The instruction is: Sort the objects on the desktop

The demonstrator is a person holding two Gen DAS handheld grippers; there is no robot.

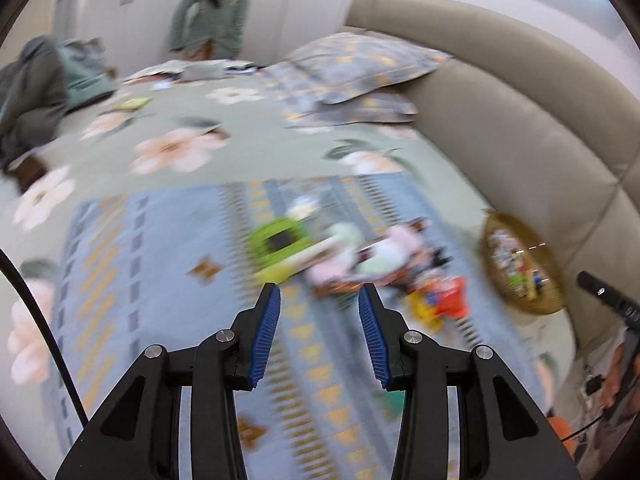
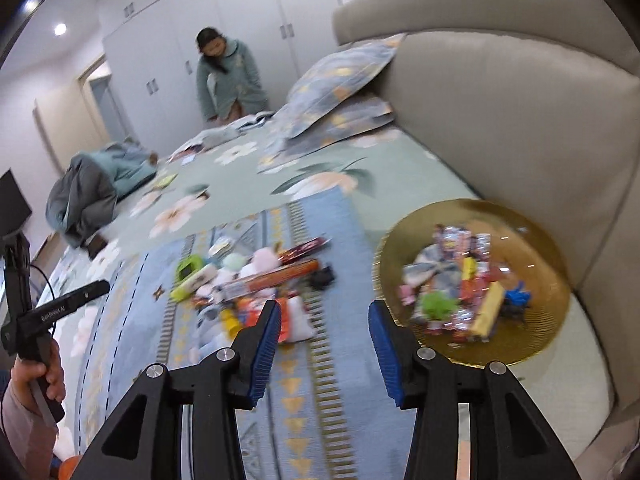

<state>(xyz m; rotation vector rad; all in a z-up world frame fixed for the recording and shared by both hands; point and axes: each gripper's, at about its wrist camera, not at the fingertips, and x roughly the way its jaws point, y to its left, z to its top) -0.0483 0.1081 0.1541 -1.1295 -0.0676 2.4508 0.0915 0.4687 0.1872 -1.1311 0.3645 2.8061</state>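
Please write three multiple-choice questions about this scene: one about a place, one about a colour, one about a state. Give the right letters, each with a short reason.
1. Where is the gold bowl?
A. beside the headboard
B. on the floor
C. on a pillow

2. What colour are the pads of the right gripper?
A. red
B. blue
C. white

3. What is between the fingers of the left gripper?
A. a toy
B. a wrapper
C. nothing

Answers: 1 A, the bowl sits on the bed next to the padded headboard. 2 B, both ribbed pads are blue. 3 C, the gap shows only the blanket.

White wardrobe (image 2: 224, 36) wall, beige padded headboard (image 2: 500, 112) — floral-covered bed (image 2: 248, 184)
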